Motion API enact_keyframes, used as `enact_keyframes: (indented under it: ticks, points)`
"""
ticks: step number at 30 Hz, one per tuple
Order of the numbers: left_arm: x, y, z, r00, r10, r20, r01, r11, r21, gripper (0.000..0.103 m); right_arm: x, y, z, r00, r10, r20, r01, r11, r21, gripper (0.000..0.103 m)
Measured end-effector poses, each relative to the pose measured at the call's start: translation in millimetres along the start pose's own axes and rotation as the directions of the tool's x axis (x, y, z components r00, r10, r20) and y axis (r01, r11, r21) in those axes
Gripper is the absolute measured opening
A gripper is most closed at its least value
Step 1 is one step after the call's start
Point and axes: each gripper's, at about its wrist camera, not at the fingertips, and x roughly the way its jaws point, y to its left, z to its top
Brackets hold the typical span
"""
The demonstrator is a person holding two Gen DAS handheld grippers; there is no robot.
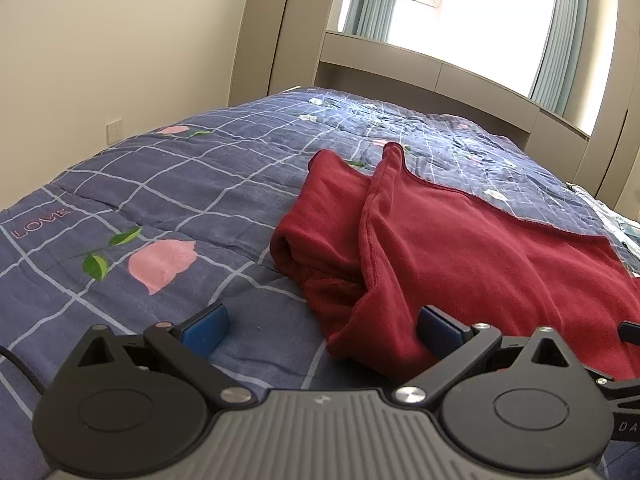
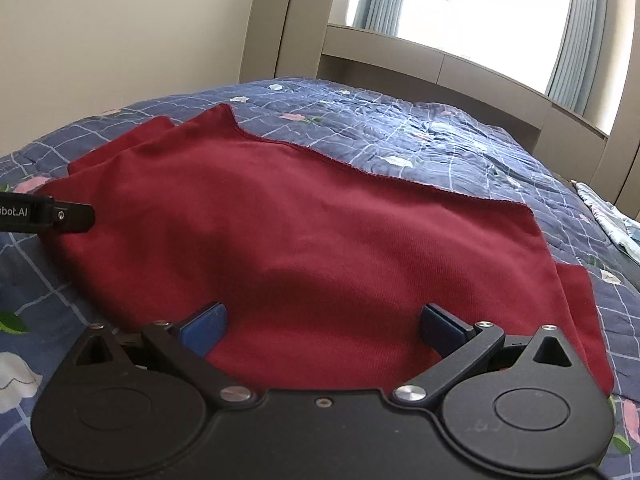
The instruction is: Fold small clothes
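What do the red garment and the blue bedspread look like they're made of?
The red garment looks like soft matte knit, probably cotton jersey: fine ribbing and a stitched hem show. The bedspread looks like thin printed woven cotton, lightly quilted: it puckers along its seams.

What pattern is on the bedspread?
Blue with a pale grid and pink flowers on the bedspread; clearest in the left wrist view.

A home bedroom: a bed [image 1: 180, 184] under a blue checked quilt [image 2: 440, 140] printed with pink flowers, beige wardrobes [image 1: 272, 32], and a curtained window [image 2: 500, 8] behind.
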Motion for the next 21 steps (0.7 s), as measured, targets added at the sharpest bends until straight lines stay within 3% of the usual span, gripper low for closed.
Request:
enact_keyframes:
  ticks: [16, 21]
  points:
    - [-1, 0, 1, 1.0, -0.004, -0.005, 0.004, 1.0, -0.007, 0.103, -1, -3, -2, 1.0, 0.002, 0.017, -0.002, 1.0, 0.005, 0.102]
    - [-4, 9, 8, 0.997, -0.075, -0.012, 0.074, 0.996, -0.052, 0.103, -1, -3, -2, 1.0, 0.007, 0.021, -0.007, 1.0, 0.01, 0.102]
